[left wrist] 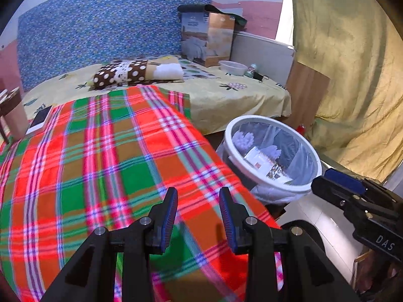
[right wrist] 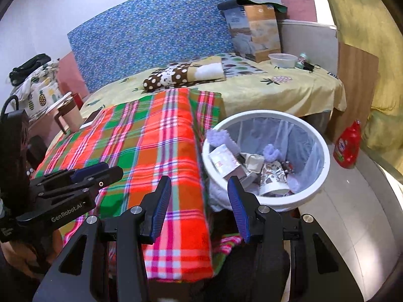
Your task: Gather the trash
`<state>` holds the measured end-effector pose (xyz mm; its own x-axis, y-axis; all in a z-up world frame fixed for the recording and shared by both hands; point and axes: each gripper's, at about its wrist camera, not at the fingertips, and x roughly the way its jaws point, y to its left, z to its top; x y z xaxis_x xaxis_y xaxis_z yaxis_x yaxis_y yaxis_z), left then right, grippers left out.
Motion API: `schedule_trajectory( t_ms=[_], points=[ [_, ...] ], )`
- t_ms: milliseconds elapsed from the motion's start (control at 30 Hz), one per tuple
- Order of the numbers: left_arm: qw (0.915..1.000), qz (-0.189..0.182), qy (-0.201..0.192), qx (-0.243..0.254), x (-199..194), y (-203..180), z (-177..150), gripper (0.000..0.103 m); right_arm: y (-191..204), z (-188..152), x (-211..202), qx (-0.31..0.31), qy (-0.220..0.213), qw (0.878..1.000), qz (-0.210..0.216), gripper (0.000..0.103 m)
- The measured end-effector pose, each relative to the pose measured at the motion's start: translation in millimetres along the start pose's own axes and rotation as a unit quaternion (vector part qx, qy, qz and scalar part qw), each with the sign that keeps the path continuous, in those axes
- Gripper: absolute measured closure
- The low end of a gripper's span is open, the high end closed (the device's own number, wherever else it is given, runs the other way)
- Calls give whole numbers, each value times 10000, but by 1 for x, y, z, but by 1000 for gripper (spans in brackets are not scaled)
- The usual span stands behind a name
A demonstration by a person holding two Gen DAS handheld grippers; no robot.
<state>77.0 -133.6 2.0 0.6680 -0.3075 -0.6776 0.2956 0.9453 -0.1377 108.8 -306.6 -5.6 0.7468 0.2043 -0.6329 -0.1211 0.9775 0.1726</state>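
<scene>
Bedroom: plaid blanket (left wrist: 113, 166) over a yellow-sheeted bed (left wrist: 239, 95).
White lined bin (right wrist: 325, 161) of trash stands beside it; left gripper (left wrist: 199, 220) and right gripper (right wrist: 199, 206) fingers both parted, empty.

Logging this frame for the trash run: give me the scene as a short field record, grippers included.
surface: plaid blanket spread over a bed
bin: white trash bin with clear liner, beside the bed on the floor
bin contents: paper cup, cartons, purple scraps
left gripper: open, empty, above the blanket
right gripper: open, empty, at the blanket edge near the bin
far bed items: plastic bowl, small jar
floor: red bottle
</scene>
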Motion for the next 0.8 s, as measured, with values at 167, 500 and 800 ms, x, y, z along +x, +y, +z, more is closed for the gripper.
schedule_trajectory(
  t_ms=[167,500,800],
  points=[
    [9998,185,47,-68,-10,11,-16,69,12,-9,-5,-115,-12,9999,73,54],
    [9994,326,11,-130,-27,19,-29,69,22,-16,-12,-152,-84,9998,58,54],
    [9993,325,-39,-156,-36,18,-32,69,26,-20,-15,-174,-111,9998,44,54]
  ],
)
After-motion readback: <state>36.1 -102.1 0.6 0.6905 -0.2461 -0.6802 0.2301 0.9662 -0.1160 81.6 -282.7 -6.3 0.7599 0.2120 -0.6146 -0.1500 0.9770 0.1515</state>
